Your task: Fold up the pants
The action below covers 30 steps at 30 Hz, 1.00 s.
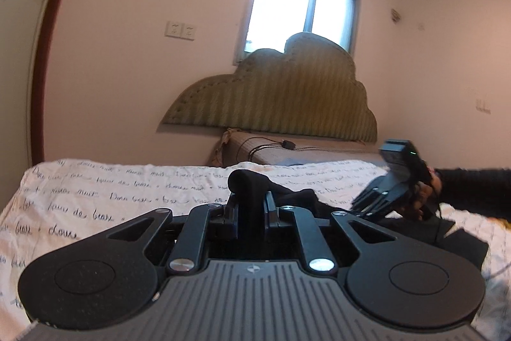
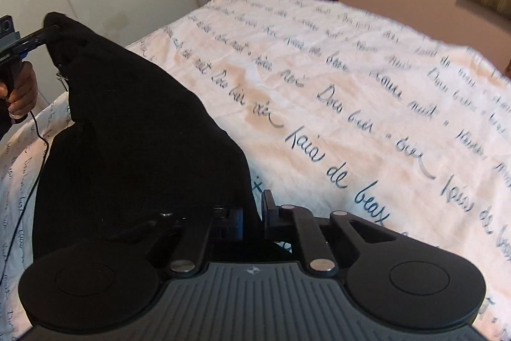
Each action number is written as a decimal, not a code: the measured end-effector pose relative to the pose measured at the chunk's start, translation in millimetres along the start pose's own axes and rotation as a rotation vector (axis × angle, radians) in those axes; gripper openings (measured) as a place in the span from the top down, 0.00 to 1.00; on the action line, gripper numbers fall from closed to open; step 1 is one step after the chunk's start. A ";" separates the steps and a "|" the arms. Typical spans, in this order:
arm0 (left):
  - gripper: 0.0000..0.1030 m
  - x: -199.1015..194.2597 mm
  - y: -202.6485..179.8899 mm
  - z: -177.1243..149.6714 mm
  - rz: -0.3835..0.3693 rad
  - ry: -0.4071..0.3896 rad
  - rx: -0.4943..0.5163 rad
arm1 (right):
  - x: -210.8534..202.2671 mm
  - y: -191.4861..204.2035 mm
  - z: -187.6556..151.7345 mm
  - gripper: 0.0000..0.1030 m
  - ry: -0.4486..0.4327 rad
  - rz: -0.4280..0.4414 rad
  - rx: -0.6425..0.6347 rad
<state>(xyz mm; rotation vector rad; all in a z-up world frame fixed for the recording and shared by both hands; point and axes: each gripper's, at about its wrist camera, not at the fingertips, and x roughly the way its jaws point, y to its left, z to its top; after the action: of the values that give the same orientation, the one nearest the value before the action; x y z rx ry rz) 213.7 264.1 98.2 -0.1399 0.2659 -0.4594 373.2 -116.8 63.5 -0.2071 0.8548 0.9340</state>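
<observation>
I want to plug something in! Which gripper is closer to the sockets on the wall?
Left. The left gripper, shut on the black pants, faces the wall sockets from over the bed. The right gripper sits farther right, angled down at the sheet.

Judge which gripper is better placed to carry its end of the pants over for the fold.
Left, probably: the left gripper holds the black pants lifted off the bedsheet; the right gripper grips low.

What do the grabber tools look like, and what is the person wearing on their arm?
Each handheld black plastic gripper, the left gripper and right gripper, has a grey ribbed base, two round black discs, silver rivets and blue-edged fingers. A thin black cable hangs from the left one. The person wears a dark sleeve.
</observation>
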 end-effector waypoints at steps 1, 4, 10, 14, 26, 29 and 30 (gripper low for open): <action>0.85 -1.4 5.8 1.4 0.002 0.000 -0.037 | -9.9 6.7 0.2 0.90 -0.024 -0.017 -0.005; 0.84 -17.0 16.0 4.2 0.008 0.001 -0.115 | -47.6 37.4 -6.4 0.91 -0.106 -0.008 -0.017; 0.32 -74.5 30.3 -27.9 0.085 0.019 -0.346 | -73.2 118.5 -60.1 0.91 -0.118 0.065 -0.035; 0.31 -111.0 31.3 -63.2 0.200 0.097 -0.457 | -42.1 127.2 -87.6 0.91 -0.038 0.055 0.017; 0.30 -134.6 -44.4 -87.7 0.188 0.057 -0.861 | -48.8 124.5 -68.8 0.91 -0.127 -0.001 0.062; 0.31 -111.3 -41.7 -95.2 0.182 0.108 -1.019 | -50.2 124.2 -63.4 0.91 -0.141 -0.018 0.073; 0.31 -104.7 -39.9 -96.1 0.193 0.132 -1.037 | -52.5 125.0 -62.6 0.91 -0.147 -0.020 0.076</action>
<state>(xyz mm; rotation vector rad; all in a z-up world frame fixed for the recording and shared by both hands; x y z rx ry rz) 79.3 269.3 37.2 -1.0885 0.6251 -0.0995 225.7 -105.7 84.0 -0.0801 0.7494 0.8847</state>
